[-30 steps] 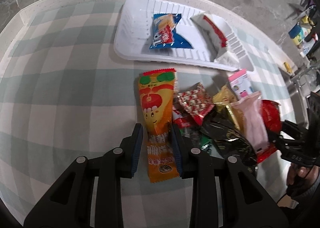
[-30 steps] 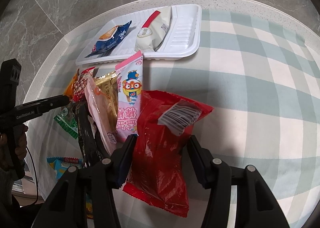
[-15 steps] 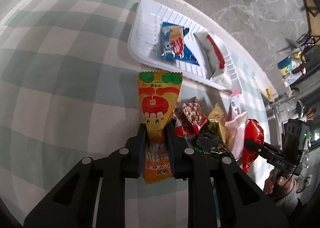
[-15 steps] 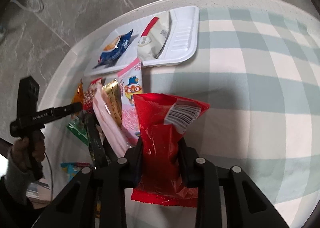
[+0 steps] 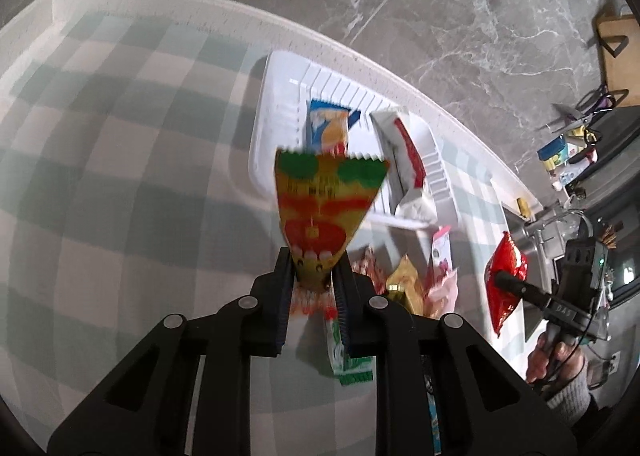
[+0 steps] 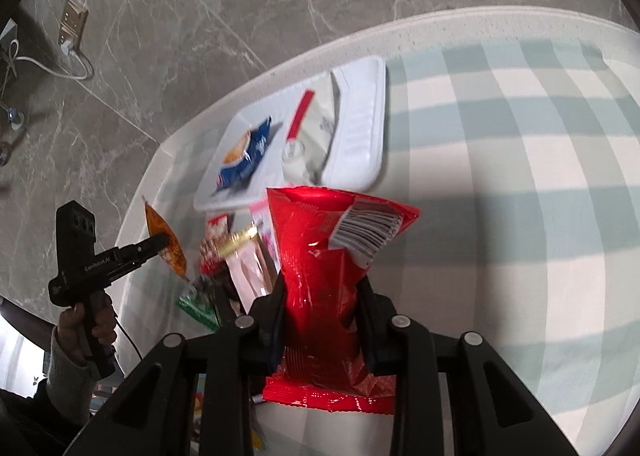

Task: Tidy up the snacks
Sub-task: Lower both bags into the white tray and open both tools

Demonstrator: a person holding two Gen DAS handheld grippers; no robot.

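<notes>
My left gripper (image 5: 312,276) is shut on an orange snack packet (image 5: 324,208) and holds it lifted above the table, short of the white tray (image 5: 272,136). My right gripper (image 6: 320,288) is shut on a red snack bag (image 6: 324,256), also lifted. The tray (image 6: 360,124) holds a blue packet (image 5: 328,128) and a white packet with a red stripe (image 5: 404,152). In the right wrist view the left gripper (image 6: 160,244) shows at the left with the orange packet (image 6: 164,240). In the left wrist view the right gripper (image 5: 504,280) holds the red bag (image 5: 506,276) at the right.
A pile of loose snacks (image 5: 404,288) lies on the checked tablecloth (image 5: 100,176) between the grippers, with pink, gold and green packets (image 6: 240,264). The round table edge (image 6: 280,68) runs behind the tray. Marble floor (image 6: 160,16) lies beyond.
Both grippers closed on their packets and lifted them off the table. The orange packet and the red bag now hang above the pile, and both views tilt up.
</notes>
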